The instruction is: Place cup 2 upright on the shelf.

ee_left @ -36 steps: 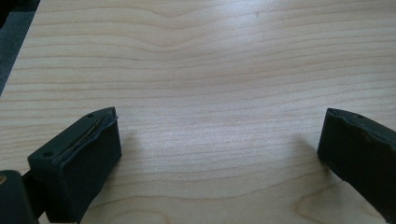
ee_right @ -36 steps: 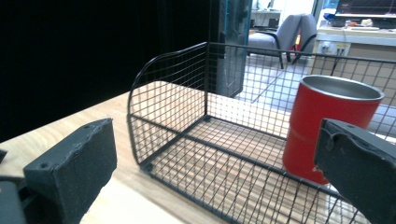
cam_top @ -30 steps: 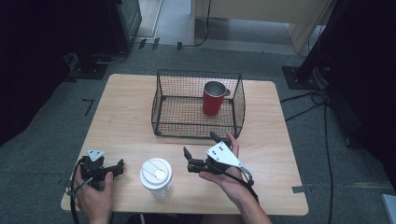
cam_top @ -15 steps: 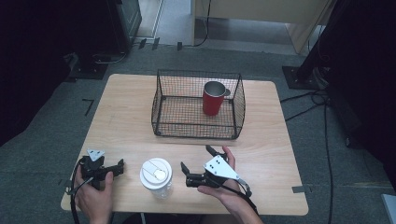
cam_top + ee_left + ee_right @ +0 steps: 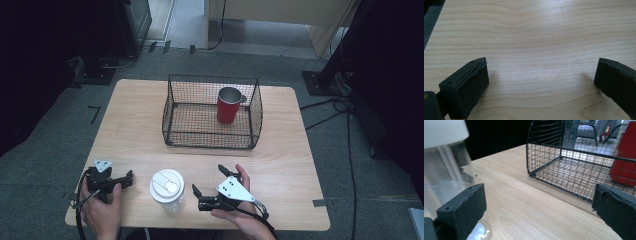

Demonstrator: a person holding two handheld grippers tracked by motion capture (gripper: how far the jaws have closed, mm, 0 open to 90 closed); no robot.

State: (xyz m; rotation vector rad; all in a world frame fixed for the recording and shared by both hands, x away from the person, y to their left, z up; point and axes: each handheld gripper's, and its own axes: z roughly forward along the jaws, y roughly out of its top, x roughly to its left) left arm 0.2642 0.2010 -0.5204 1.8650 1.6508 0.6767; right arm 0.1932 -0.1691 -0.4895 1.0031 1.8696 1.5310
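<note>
— Cup (image 5: 168, 191) appearance, starting from the right gripper (image 5: 210, 184)?
— Its jaws are spread wide with nothing between them; the clear plastic cup with a white lid stands upright just beside its left jaw, near the table's (image 5: 300, 165) front edge.
— And further out?
— The left gripper (image 5: 128, 176), also spread, rests beyond the cup; a wire basket (image 5: 210, 140) holds a red mug (image 5: 228, 106).
</note>
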